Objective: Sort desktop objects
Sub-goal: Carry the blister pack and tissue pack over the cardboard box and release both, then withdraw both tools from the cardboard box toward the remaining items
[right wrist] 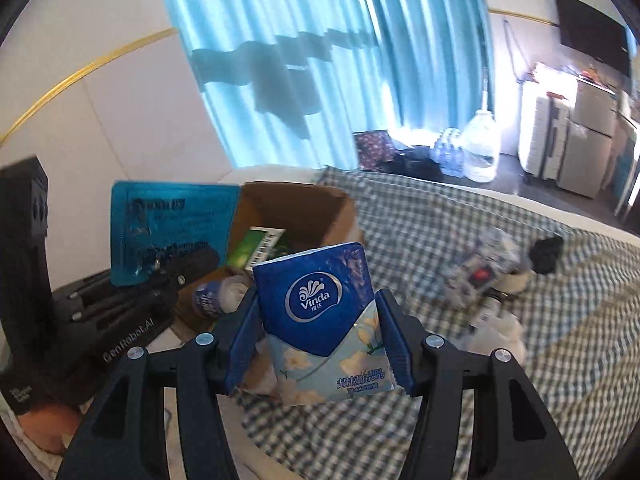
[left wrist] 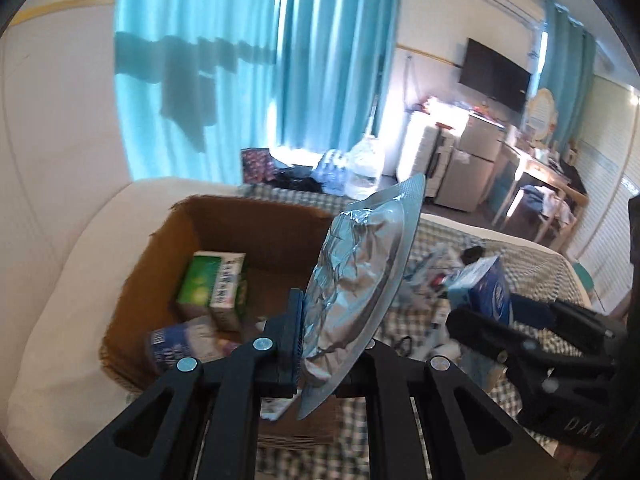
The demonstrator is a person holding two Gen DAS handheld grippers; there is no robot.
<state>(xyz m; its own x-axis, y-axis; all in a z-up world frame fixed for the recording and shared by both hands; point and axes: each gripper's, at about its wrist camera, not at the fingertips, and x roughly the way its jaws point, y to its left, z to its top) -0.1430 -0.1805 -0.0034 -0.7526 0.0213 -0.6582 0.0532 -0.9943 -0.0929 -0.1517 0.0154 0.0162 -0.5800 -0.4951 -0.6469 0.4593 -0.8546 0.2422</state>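
Bed [right wrist: 420, 216], checked cover. On it: open cardboard box [left wrist: 208, 216] w/ items inside, near pillow [left wrist: 60, 280]; loose clutter pile [right wrist: 484, 276] and black object [right wrist: 546, 254] to the right.

Turquoise curtains [left wrist: 256, 60] hang far ahead of claw, shadow across folds. Large clear water jug [right wrist: 482, 148] on floor ahead-right, pack of small bottles [right wrist: 446, 152] just beside it. Black TV [left wrist: 494, 74] on wall far right. White cabinet [left wrist: 422, 146] below it.
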